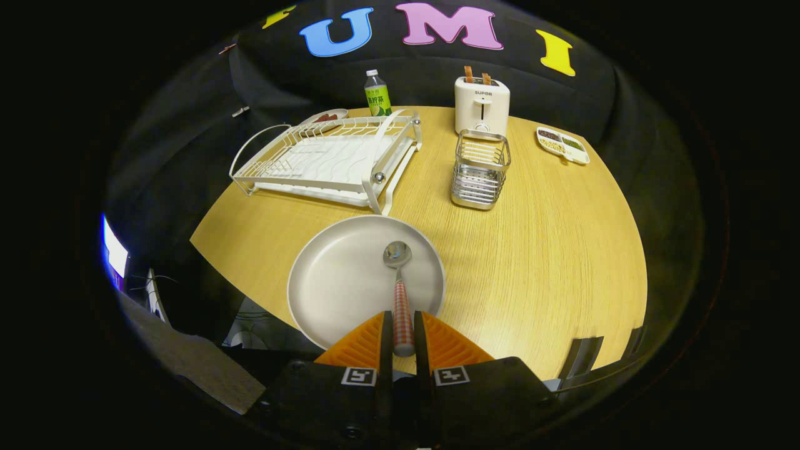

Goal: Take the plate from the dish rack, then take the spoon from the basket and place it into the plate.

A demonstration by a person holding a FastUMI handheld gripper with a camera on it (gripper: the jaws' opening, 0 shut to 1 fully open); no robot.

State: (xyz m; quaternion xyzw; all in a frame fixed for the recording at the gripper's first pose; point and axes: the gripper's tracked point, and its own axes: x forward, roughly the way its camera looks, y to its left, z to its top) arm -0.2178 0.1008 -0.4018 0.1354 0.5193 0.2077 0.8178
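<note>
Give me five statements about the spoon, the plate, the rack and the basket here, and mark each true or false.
1. The gripper is shut on the spoon by its handle. True.
2. The spoon's bowl is over the plate. True.
3. The plate stands in the dish rack. False: it lies flat on the table, just ahead of the fingers, with the rack beyond it.
4. The basket holds several spoons. False: no cutlery shows in it.
5. The toaster stands beyond the basket. True.
</note>
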